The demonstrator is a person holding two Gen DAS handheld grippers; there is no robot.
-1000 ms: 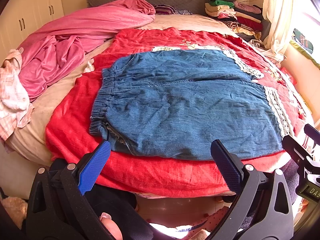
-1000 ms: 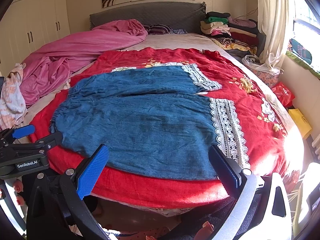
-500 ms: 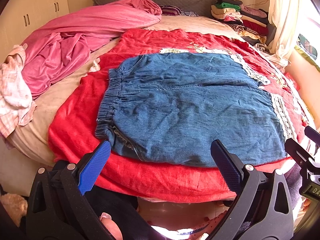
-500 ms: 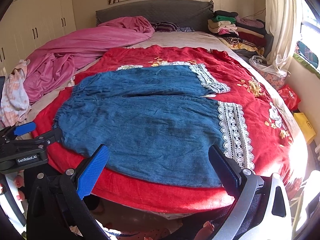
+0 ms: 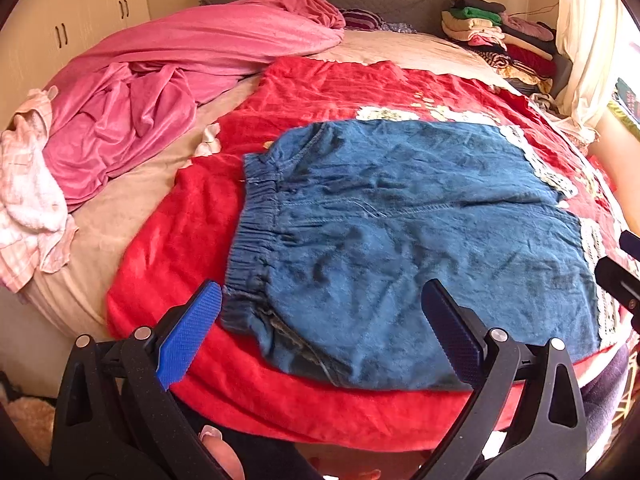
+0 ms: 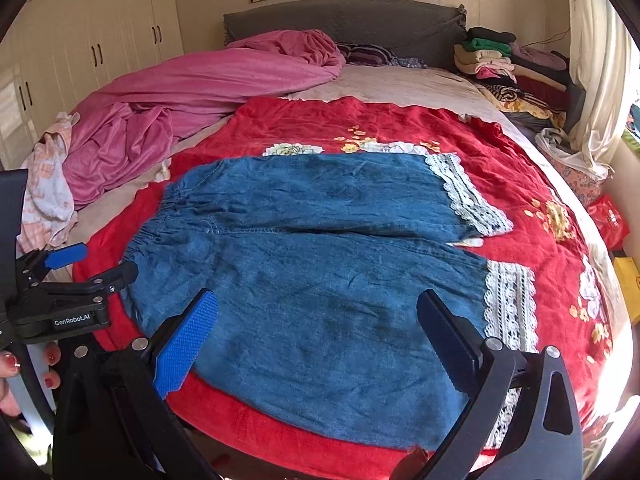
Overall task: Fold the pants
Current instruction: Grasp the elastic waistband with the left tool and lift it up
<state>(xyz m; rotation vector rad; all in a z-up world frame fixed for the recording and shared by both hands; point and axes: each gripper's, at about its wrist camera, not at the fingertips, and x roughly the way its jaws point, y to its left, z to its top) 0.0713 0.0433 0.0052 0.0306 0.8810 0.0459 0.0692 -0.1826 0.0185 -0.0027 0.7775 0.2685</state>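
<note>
With the denim pants (image 6: pixel 320 264) lying flat on the red blanket (image 6: pixel 360 124) across the bed, both the left gripper (image 5: pixel 320 332) and right gripper (image 6: pixel 316 328) are hovering with jaws apart and empty, and should probably be pinching the near waistband corner and lace hem together, lifting evenly.

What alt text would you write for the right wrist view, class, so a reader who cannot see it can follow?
Blue denim pants with white lace cuffs lie flat and unfolded on a red blanket on a bed. The right hand-held gripper hovers open over their near edge; the left hand-held gripper, also open, is at the waistband side.
</note>
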